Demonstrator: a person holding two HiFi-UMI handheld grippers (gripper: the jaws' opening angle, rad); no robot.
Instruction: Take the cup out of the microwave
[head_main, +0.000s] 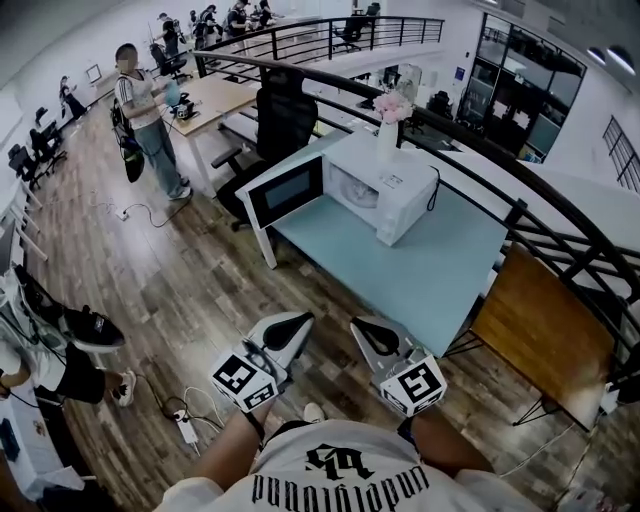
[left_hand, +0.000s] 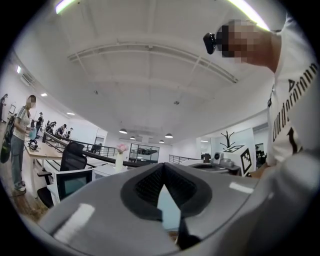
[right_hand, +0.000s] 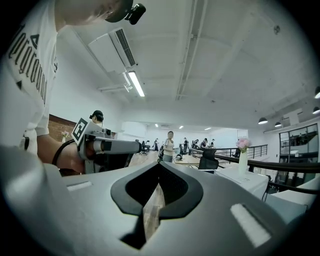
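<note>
Low by the person's chest, left gripper (head_main: 298, 322) and right gripper (head_main: 362, 328) sit side by side, aimed at the table; both have jaws pressed together w/ nothing btwn them. Wood floor (head_main: 190, 280) lies btwn them and the pale blue table (head_main: 420, 270). On it stands the white microwave (head_main: 400, 195), its door (head_main: 285, 192) swung wide open to the left, a vase (head_main: 387, 140) of pink flowers on top. Cup: can't make it out, the cavity shows too small. Black office chair (head_main: 285, 115) and dark railing (head_main: 480, 170) stand behind.

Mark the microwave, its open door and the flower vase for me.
microwave (head_main: 405, 190), head view, white top panel.
microwave door (head_main: 288, 191), head view, dark window.
vase (head_main: 387, 142), head view, white body.
</note>
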